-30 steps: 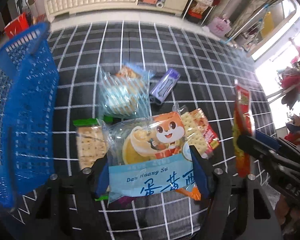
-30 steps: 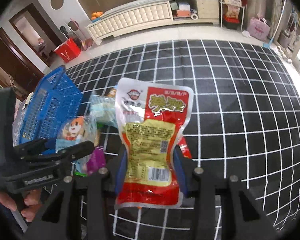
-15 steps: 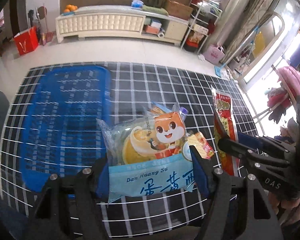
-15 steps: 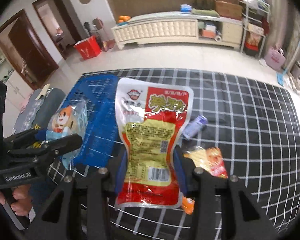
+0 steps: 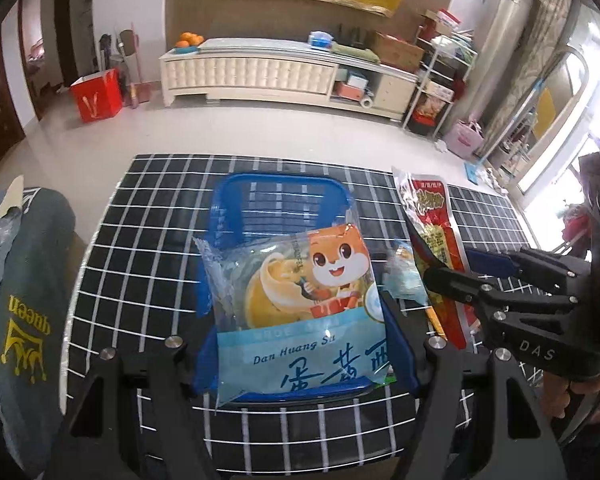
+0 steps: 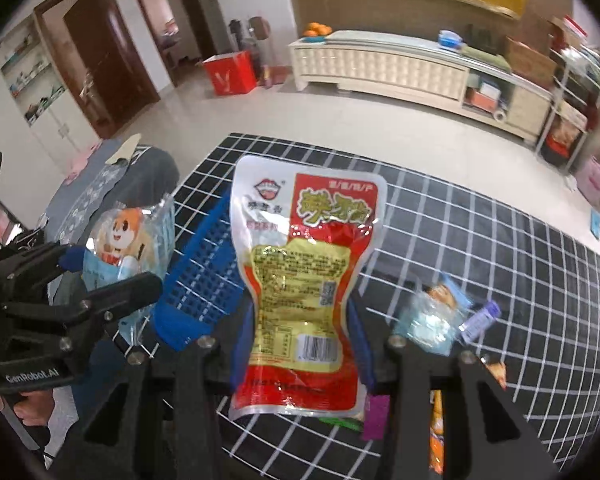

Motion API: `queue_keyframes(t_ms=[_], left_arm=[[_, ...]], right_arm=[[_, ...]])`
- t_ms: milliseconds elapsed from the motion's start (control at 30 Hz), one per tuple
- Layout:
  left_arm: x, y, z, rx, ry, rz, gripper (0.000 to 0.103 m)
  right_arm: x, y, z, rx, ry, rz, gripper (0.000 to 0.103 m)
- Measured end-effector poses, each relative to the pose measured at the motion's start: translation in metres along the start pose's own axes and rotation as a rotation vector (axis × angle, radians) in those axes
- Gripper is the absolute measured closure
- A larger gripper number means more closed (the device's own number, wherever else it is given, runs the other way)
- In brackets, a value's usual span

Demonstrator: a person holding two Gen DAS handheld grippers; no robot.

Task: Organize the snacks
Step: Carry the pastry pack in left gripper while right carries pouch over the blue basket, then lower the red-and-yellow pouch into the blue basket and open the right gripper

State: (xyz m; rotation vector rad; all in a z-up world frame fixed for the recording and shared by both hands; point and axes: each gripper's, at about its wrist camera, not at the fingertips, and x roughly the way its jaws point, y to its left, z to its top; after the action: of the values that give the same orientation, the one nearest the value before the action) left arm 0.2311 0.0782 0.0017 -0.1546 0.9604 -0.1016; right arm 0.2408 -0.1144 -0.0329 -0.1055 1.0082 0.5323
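A pale blue cartoon-fox pastry packet (image 5: 300,304) stands upright above the blue mesh basket (image 5: 280,196), which rests on the black grid-patterned cloth. A red-and-silver pouch (image 6: 308,280) is upright too, to the basket's right. A clear blue-tinted packet (image 6: 432,320) and a purple wrapper (image 6: 480,320) lie on the cloth.

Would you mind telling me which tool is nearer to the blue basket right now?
Left. The left tool, holding the squirrel snack bag, hangs directly over the blue basket; the right tool, holding the red pouch, sits beside the basket.
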Motion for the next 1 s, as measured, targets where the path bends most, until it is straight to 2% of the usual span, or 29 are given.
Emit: queue_keyframes(t_ms=[167,500,800,900,1000], left_arm=[[0.000,0.028,0.001,-0.016,0.010,0.021,0.036],[0.018,0.063,0.005,-0.051,0.038,0.026,0.036],[0.045,0.081,0.016,-0.064,0.066,0.002,0.036],[0.051,0.080,0.019,-0.042,0.064,0.028,0.036],[0.058,0.079,0.021,-0.042,0.075,0.021,0.036]], right_arm=[[0.025,0.020,0.014,-0.042,0.042,0.002,0.055],[0.112,0.034,0.036,-0.108,0.189,-0.058,0.055],[0.171,0.017,0.043,-0.032,0.300,-0.089,0.055],[0.176,0.014,0.044,-0.012,0.296,-0.108,0.053],[0.176,0.015,0.044,-0.014,0.305,-0.090,0.042]])
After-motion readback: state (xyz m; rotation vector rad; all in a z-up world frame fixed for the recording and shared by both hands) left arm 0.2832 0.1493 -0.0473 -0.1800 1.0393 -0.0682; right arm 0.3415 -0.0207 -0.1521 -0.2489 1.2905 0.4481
